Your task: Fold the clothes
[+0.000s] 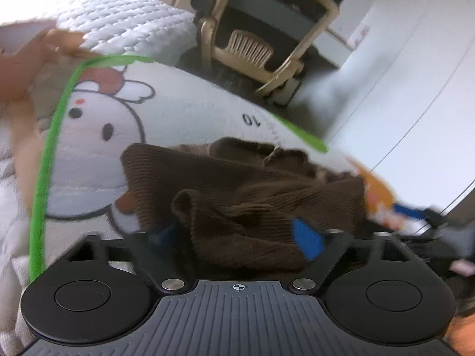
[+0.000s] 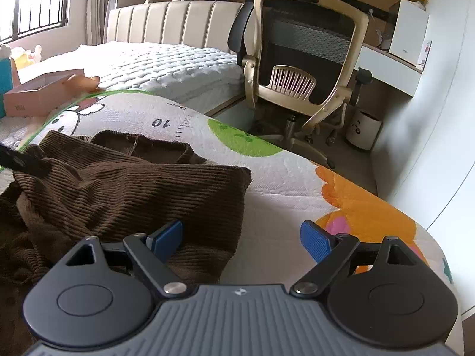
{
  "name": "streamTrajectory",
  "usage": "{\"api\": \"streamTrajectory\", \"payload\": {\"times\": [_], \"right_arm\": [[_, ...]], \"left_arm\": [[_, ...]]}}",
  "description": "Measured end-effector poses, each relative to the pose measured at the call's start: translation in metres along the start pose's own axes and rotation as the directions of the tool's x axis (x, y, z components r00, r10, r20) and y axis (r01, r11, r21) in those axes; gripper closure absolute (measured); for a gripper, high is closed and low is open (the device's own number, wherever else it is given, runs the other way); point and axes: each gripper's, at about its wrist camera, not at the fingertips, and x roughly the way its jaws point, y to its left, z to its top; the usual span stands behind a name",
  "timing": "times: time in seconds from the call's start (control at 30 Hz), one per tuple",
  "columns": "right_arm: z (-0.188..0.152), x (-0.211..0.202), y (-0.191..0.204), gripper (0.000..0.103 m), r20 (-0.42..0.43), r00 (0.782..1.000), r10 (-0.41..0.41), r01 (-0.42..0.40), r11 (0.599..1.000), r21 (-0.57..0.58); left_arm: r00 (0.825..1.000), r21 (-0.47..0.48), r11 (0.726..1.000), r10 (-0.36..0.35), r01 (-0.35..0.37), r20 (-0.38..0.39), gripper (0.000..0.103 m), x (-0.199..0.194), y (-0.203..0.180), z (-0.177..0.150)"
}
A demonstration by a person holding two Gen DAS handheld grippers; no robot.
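A brown corduroy garment [image 2: 124, 190] lies rumpled on a cartoon-printed mat [image 2: 282, 184]. In the left wrist view the garment [image 1: 252, 195] bunches up between the blue pads, and my left gripper [image 1: 240, 234] looks wide apart with cloth filling the gap; motion blur hides whether it pinches the cloth. My right gripper [image 2: 240, 237] is open, its left pad [image 2: 166, 237] resting on the garment's near right edge and its right pad over bare mat. The left gripper's black finger shows at the far left of the right wrist view [image 2: 14, 160].
The mat lies on a white quilted bed [image 2: 166, 68] with a padded headboard. A pink cardboard box [image 2: 38, 92] sits on the bed at the left. An office chair [image 2: 302, 68] stands beside the bed, with a desk and a small bin [image 2: 363, 129] behind it.
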Motion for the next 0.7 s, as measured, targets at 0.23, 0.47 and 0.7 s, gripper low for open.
{"api": "streamTrajectory", "payload": {"times": [0.23,0.47,0.7], "right_arm": [[0.033,-0.013,0.001,0.016,0.119,0.993,0.005,-0.003,1.0,-0.015],[0.023,0.054,0.014,0.013,-0.043,0.999,0.017,-0.02,0.997,-0.07],[0.032,0.016,-0.001,0.011,0.049,0.995,0.081,-0.08,0.996,-0.024]], "left_arm": [[0.982,0.134,0.99,0.024,-0.05,0.188,0.086,-0.034,-0.016,0.027],[0.97,0.24,0.944,0.192,-0.224,0.149,0.074,-0.021,0.001,0.006],[0.978,0.137,0.972,0.175,-0.189,0.112,0.048,-0.048,0.033,0.006]]}}
